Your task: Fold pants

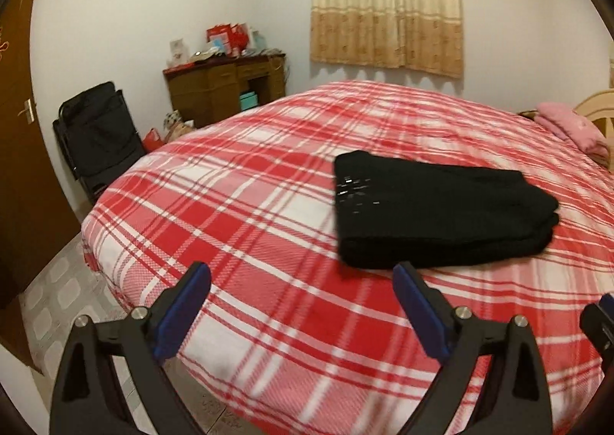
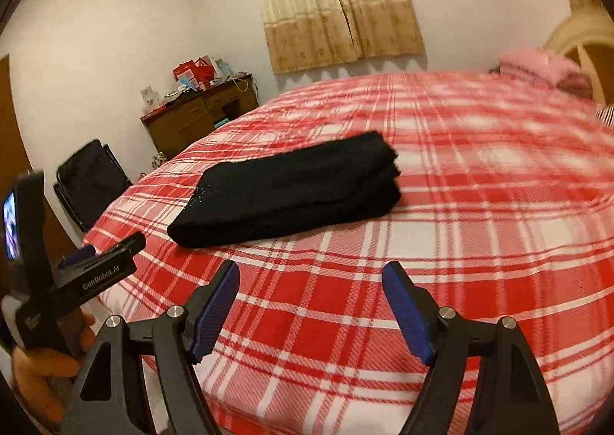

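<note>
Resting folded on the plaid bed (image 1: 268,243), the black pants (image 1: 441,212) lie beyond our left gripper (image 1: 303,274) and right gripper (image 2: 311,274), whose fingers (image 2: 215,308) spread wide, holding nothing.

**Pants on the bed, grippers short of them**

The folded pants (image 1: 441,212) lie on the bed (image 1: 268,228), well in from its edges. The left gripper (image 1: 303,281) and right gripper (image 2: 311,277) hang over the near edge, apart from the pants. Beyond the bed's far left corner a desk (image 1: 226,89) stands against the wall, a chair (image 1: 96,132) to its left. A curtain (image 1: 387,1) hangs behind the bed. Pillows (image 1: 571,128) lie at its far right.
</note>
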### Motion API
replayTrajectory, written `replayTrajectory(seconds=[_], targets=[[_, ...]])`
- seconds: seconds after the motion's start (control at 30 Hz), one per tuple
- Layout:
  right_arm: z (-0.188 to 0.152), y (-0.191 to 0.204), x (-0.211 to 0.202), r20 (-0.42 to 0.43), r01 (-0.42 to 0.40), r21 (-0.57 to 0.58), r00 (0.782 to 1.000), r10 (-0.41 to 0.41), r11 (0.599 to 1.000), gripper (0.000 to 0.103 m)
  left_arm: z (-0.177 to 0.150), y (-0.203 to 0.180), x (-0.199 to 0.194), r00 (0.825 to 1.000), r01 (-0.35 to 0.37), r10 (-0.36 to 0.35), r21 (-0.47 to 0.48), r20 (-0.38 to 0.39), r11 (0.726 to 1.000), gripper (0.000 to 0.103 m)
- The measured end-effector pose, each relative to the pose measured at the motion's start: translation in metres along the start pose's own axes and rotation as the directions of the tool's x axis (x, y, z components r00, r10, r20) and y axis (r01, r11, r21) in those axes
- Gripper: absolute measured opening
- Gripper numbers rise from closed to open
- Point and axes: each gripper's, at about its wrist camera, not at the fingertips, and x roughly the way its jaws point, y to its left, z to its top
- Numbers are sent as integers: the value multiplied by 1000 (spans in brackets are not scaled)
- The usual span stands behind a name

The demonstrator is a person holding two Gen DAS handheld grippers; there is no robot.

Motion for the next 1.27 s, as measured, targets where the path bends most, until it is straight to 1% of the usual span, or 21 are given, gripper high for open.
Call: replayTrajectory(seconds=[0.13,0.2,0.23,0.3,0.47,0.57,0.7,0.77,0.83,0.97,1.0,1.07,1.17,1.27], targets=[[-1,-5,-24,43,10,2,999,-11,1000,78,-1,-6,-19,1000,11,-12,18,27,1000,98],[2,-7,-32,73,28,21,997,-30,999,78,-4,-8,-29,999,9,-11,30,46,1000,98],[4,-8,-36,81,25,28,996,-27,999,78,-4,-9,-33,999,10,-12,33,52,999,98],[5,-9,-41,97,31,39,995,-34,999,79,-5,-10,-41,998,30,-32,39,62,999,98],[6,-10,-42,90,28,67,995,-34,997,79,-6,-14,-56,995,36,-41,55,86,998,98],[7,-9,-44,91,25,70,995,-31,997,79,-5,-15,-58,995,39,-44,58,85,998,98],[9,-7,-50,113,27,65,993,-34,998,79,-6,-17,-60,995,34,-40,64,94,997,99],[9,-6,-50,115,31,60,993,-38,998,79,-5,-17,-60,996,26,-31,57,86,998,103],[9,-5,-50,115,38,56,992,-45,998,79,-4,-16,-60,996,25,-29,47,80,999,103],[9,-5,-52,117,42,57,992,-48,998,79,-1,-15,-64,994,-3,-2,47,113,999,103],[9,-5,-52,117,43,57,992,-50,997,79,-1,-14,-64,993,11,-17,47,114,999,103],[9,-5,-51,117,46,56,992,-52,997,80,-1,-12,-63,992,67,-72,50,105,996,103],[9,-4,-51,116,43,56,992,-49,997,80,-3,-12,-62,992,77,-81,41,97,996,103],[9,-4,-53,119,46,54,991,-52,997,80,-2,-15,-61,993,62,-67,52,96,997,103]])
